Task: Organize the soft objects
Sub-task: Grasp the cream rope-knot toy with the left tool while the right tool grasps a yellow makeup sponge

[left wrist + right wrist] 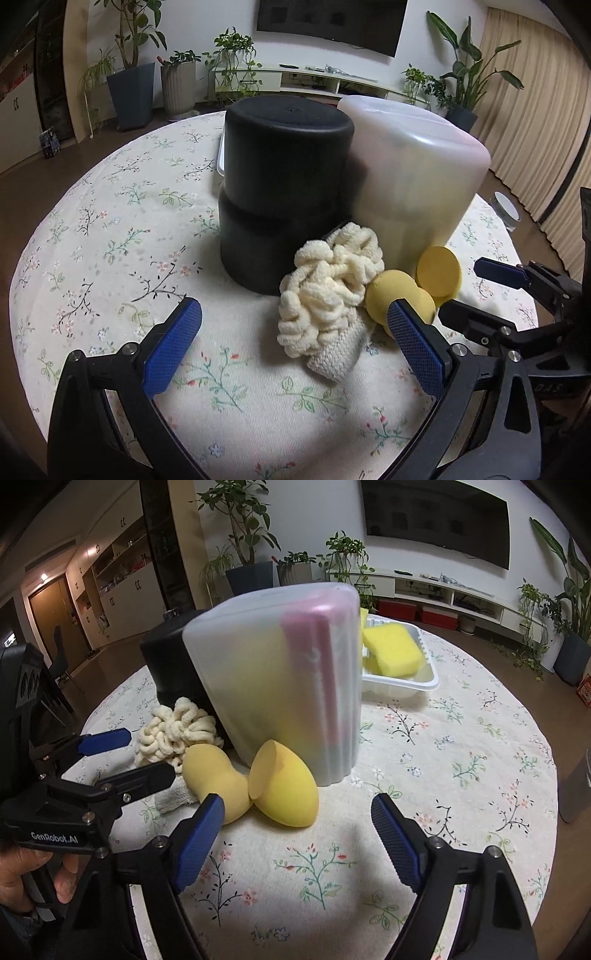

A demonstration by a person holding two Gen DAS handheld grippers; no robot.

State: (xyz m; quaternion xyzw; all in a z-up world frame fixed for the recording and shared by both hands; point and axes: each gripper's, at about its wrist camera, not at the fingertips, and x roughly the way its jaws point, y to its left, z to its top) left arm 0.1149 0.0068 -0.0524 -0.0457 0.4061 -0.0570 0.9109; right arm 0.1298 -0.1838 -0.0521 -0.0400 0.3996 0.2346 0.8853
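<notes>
Both grippers' fingers (pixel 201 834) gape wide, empty, 2 yellow sponges (pixel 284 790) just ahead.

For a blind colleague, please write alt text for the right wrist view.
The open right claw hovers before two yellow makeup sponges on a floral tablecloth. Behind them stand a translucent white container, a cream chenille mitt and a tray of yellow sponges.

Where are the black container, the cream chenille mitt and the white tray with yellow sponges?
black container (pixel 284 192): left wrist view, on its front wall.
cream chenille mitt (pixel 328 288): left wrist view, on its looped pile.
white tray (pixel 400 685): right wrist view, on its near rim.
</notes>
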